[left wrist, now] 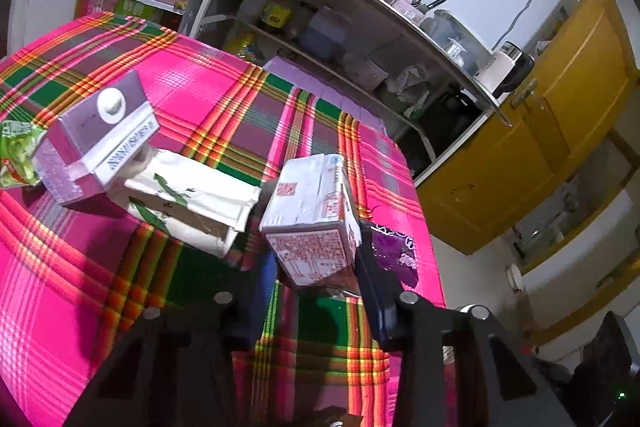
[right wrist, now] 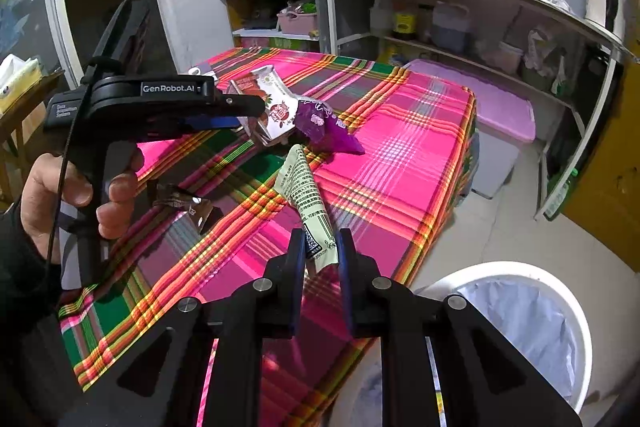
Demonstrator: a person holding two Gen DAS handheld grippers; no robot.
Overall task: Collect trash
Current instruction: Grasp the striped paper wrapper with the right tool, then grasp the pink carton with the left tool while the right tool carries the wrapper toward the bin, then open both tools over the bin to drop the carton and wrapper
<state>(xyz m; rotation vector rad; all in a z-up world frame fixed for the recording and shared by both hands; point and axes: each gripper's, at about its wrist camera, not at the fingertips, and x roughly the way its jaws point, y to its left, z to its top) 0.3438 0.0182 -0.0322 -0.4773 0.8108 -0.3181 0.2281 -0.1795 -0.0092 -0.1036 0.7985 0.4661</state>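
My left gripper [left wrist: 316,259] is shut on a white carton with red print [left wrist: 310,215] and holds it just above the plaid tablecloth [left wrist: 208,95]; it also shows in the right wrist view [right wrist: 276,115]. My right gripper [right wrist: 320,247] is shut on a pale green wrapper [right wrist: 306,195] above the table's near edge. A purple wrapper [right wrist: 324,127] lies next to the carton. A purple box [left wrist: 96,135], a white box with green print [left wrist: 188,199] and a green packet [left wrist: 16,155] lie at the left.
A white bin with a clear liner [right wrist: 532,323] stands on the floor at the lower right, beside the table. A brown wrapper [right wrist: 180,203] lies near the left hand. Metal shelves with bottles [right wrist: 440,15] stand behind the table. Yellow cupboards [left wrist: 540,139] are at the right.
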